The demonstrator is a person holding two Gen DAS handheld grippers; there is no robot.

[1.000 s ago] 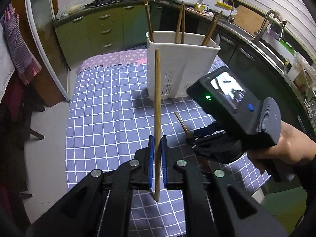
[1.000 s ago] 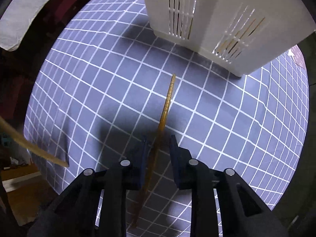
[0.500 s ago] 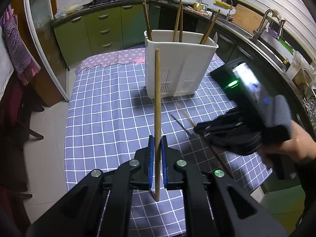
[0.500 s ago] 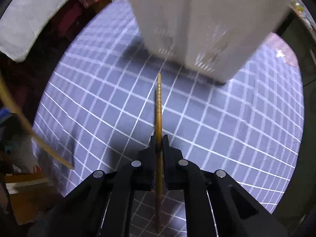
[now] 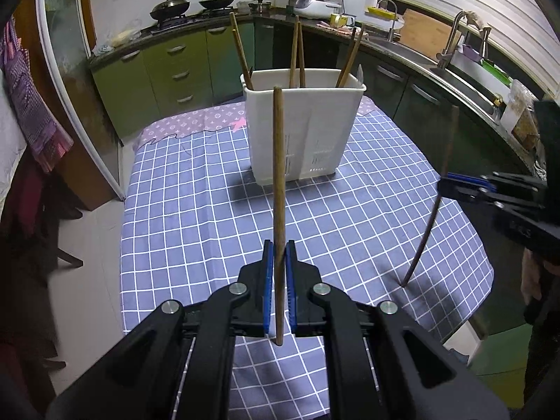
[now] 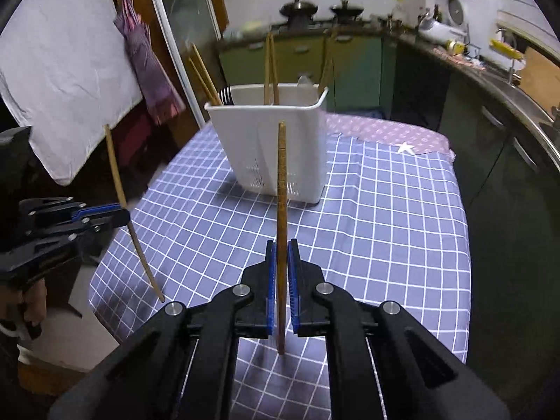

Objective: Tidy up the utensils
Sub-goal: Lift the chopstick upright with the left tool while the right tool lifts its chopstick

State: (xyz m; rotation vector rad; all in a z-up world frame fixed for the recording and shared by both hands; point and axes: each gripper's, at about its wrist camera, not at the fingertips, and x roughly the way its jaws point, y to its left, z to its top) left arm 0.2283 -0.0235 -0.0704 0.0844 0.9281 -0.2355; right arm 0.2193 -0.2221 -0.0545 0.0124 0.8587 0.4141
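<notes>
The main risk is a stick swinging or slipping: each chopstick is pinched low on its shaft, so most of its length stands free above the grip, and a tilt on the way over could make the tip catch the rim of the white holder [image 5: 304,133] or knock the sticks already standing in it. The left tongs [image 5: 279,262] are closed tight on a pale chopstick [image 5: 278,175], held upright above the checked cloth on the desk [image 5: 196,210]. The right tongs [image 6: 281,262] are likewise clamped on a darker chopstick [image 6: 281,182], upright, with the holder well ahead of both.
</notes>
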